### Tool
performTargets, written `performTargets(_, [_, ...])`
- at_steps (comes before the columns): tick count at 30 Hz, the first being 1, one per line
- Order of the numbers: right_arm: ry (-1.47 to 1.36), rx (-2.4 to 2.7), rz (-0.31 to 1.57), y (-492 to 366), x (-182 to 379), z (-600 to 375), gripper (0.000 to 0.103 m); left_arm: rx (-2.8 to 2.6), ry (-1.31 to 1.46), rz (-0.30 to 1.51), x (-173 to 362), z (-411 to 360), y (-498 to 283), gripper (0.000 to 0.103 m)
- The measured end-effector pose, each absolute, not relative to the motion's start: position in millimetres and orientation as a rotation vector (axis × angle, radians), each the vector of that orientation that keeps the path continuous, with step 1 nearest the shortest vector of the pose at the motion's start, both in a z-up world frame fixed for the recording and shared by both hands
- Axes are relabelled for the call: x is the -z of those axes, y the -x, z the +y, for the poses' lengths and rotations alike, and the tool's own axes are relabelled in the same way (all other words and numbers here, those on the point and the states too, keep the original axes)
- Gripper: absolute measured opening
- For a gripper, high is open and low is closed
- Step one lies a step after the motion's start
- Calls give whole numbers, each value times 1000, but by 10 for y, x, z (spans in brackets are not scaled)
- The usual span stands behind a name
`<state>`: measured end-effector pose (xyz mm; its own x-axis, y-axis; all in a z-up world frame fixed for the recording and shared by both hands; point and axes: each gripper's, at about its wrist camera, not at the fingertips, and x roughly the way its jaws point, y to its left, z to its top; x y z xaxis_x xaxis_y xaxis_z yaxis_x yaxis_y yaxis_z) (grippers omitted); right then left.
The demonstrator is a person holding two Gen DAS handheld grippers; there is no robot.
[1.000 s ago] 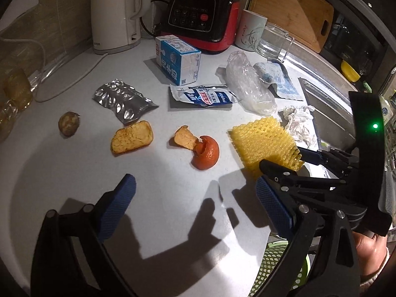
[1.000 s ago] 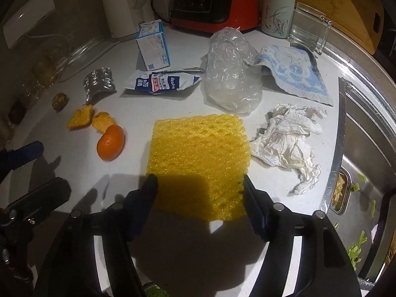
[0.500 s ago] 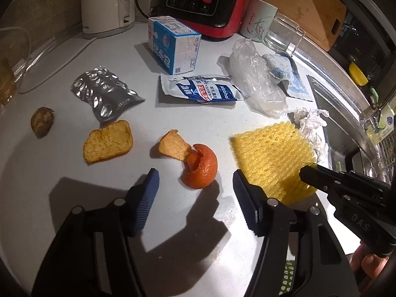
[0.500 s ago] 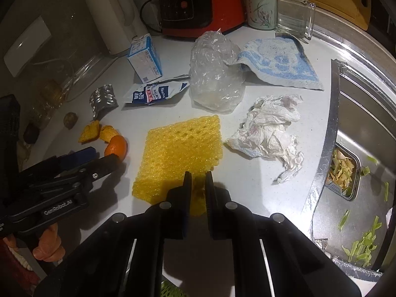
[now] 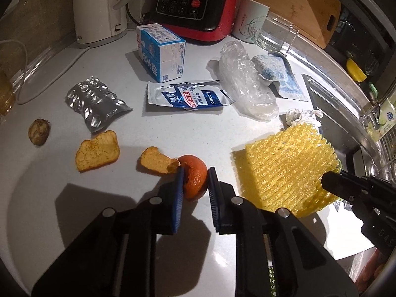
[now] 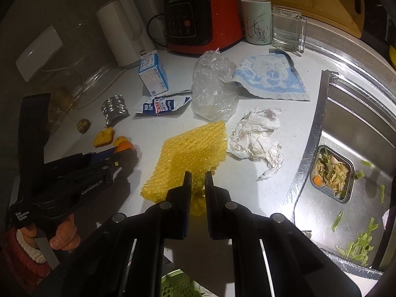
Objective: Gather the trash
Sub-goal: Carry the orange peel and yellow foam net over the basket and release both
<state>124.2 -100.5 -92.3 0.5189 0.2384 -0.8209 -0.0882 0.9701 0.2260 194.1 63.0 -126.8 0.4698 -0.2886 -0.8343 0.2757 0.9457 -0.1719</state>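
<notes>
Trash lies scattered on a white counter. My left gripper [image 5: 195, 180] is shut on an orange peel ball [image 5: 194, 177], which rests on the counter; its blue pads press both sides. My right gripper [image 6: 197, 182] is shut on the near edge of a yellow foam fruit net [image 6: 193, 148] and lifts that edge; the net also shows in the left wrist view [image 5: 284, 168]. Two loose peel pieces [image 5: 97, 149] [image 5: 156, 160] lie left of the ball.
Also on the counter are a silver foil pouch [image 5: 95, 102], a brown nut [image 5: 38, 131], an alcohol wipe packet [image 5: 188, 97], a milk carton [image 5: 160, 52], a clear plastic bag [image 6: 212, 89], a crumpled tissue [image 6: 257, 136] and a blue cloth [image 6: 269, 79]. A sink [image 6: 358, 113] lies right. A green basket [image 6: 175, 285] sits below the counter edge.
My left gripper moved forward and closed on the orange peel ball. My right gripper closed on the yellow net's near edge and raised it off the counter.
</notes>
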Motion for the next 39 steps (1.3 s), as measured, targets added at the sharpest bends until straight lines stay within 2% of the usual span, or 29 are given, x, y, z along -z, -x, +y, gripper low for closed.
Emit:
performTargets(11, [-131,-178,953,-515,603,-1257,12,400,-18,1008,876,279,-1125,19])
performTargets(20, [-131,-165,968,390,582,-1632,12,451,-49,1007,719,-141,-172,19])
performTargets(29, [-128,-170,979,1074,629,-1970,12,448,-54,1052,894,-494,506,19])
performTargets(39, [-108,-182,996,1338,685,-2111,12,431,-29,1171,1278,-660,759,22])
